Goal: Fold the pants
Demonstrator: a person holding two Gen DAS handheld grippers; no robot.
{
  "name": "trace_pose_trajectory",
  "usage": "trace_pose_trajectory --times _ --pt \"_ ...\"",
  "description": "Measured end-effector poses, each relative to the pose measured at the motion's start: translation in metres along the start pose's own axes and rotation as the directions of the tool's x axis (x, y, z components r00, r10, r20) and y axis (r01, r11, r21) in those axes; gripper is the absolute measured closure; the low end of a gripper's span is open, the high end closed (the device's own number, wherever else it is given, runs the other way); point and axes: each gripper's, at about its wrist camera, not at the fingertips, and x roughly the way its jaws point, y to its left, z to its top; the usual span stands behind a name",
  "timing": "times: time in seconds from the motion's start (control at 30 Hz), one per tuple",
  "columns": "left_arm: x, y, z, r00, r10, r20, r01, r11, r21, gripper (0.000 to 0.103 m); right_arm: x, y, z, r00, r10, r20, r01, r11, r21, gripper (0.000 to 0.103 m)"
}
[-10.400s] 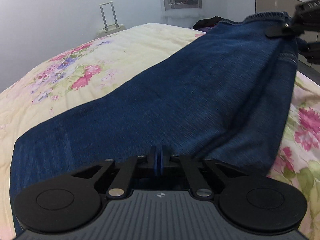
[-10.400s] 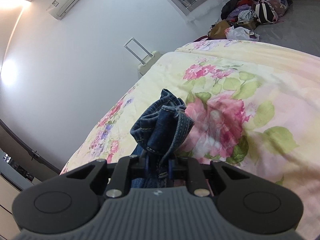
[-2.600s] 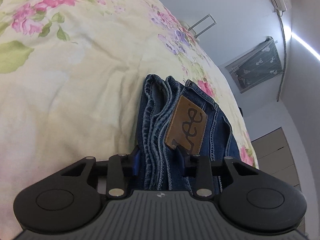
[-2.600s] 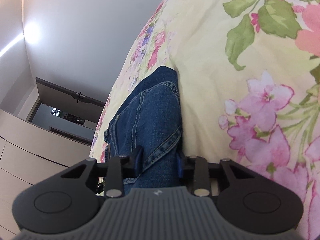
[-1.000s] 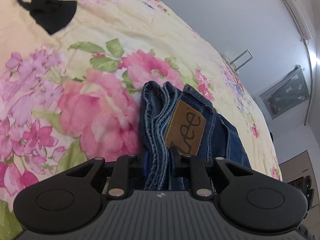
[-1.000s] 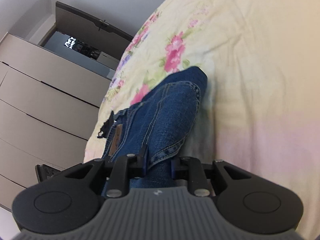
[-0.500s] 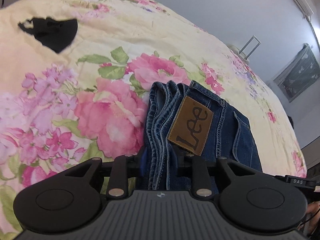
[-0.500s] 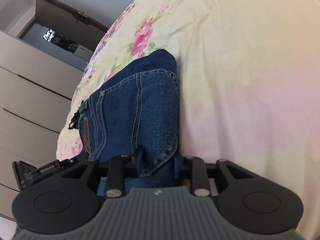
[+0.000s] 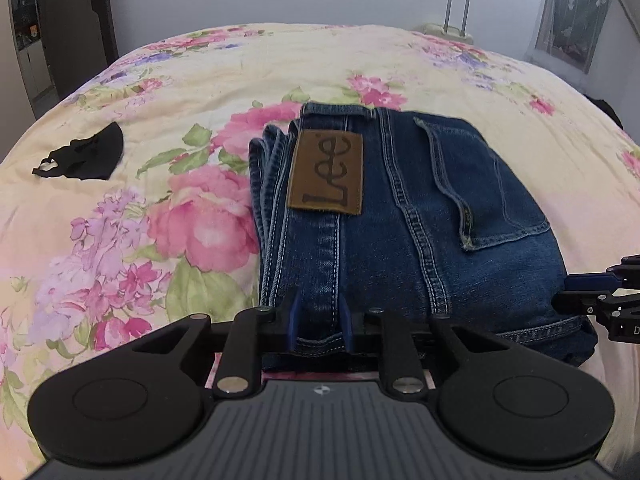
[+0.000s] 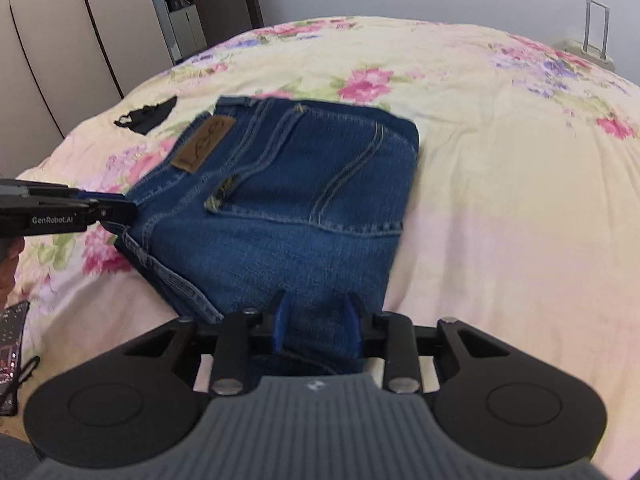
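Lying folded into compact blue bundle on floral bedspread (image 9: pixel 200 64): pants (image 9: pixel 420 220), brown leather patch (image 9: pixel 326 172) facing up at left side. Gripping near left edge of bundle, waistband layers pinched between narrowly parted jaws: left gripper (image 9: pixel 319 322), closing. Holding near right edge, denim filling slightly wider gap: right gripper (image 10: pixel 316 326). Lying far left on bedspread, well apart: small black cloth (image 9: pixel 84 154).

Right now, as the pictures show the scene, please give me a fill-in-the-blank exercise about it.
The brown patch on the folded jeans reads ___.
On the flowered bedspread, left of the jeans, lies a small garment of ___ colour.
Beyond the bedspread stands a pale ___ with its handle raised.
Missing words: Lee; black; suitcase.
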Motion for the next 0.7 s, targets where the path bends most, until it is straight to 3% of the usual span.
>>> trace_pose_trajectory --times 0.1,0.23,0.33,0.4,0.47,0.57,0.7 --pt "0.008 -0.001 -0.002 0.999 0.018 -0.036 -0.017 1.0 0.01 0.078 0.02 0.001 -0.014 0.999 -0.016 -0.033 0.016 1.0 -0.005 0.076" --pt "0.0 -0.007 0.01 0.997 0.044 -0.065 -0.041 0.998 0.042 0.078 0.028 -0.001 -0.004 0.996 -0.017 -0.084 0.018 1.0 0.006 0.076" --pt "-0.028 -0.011 0.023 0.998 0.06 -0.036 -0.057 0.996 0.061 0.077 0.02 -0.003 0.011 0.993 -0.003 -0.117 0.007 0.999 0.034 0.075" --pt "-0.055 -0.014 0.029 0.998 0.064 0.011 -0.064 0.995 0.081 0.077 0.004 -0.003 0.019 0.995 0.017 -0.096 -0.012 0.999 0.046 0.076" --pt "-0.09 -0.018 0.036 0.996 0.068 0.064 -0.073 0.994 0.086 0.075 -0.023 0.002 0.028 0.999 0.02 -0.048 -0.018 0.999 0.032 0.068" --pt "-0.139 -0.026 0.043 0.985 0.098 0.141 -0.109 0.992 0.069 0.068 -0.066 0.011 0.036 1.0 0.006 0.022 -0.006 1.0 0.002 0.064" --pt "-0.206 -0.042 0.039 0.951 0.168 0.261 -0.182 0.983 0.032 0.033 -0.134 0.024 0.037 0.988 -0.001 0.154 0.008 0.999 -0.042 0.045"
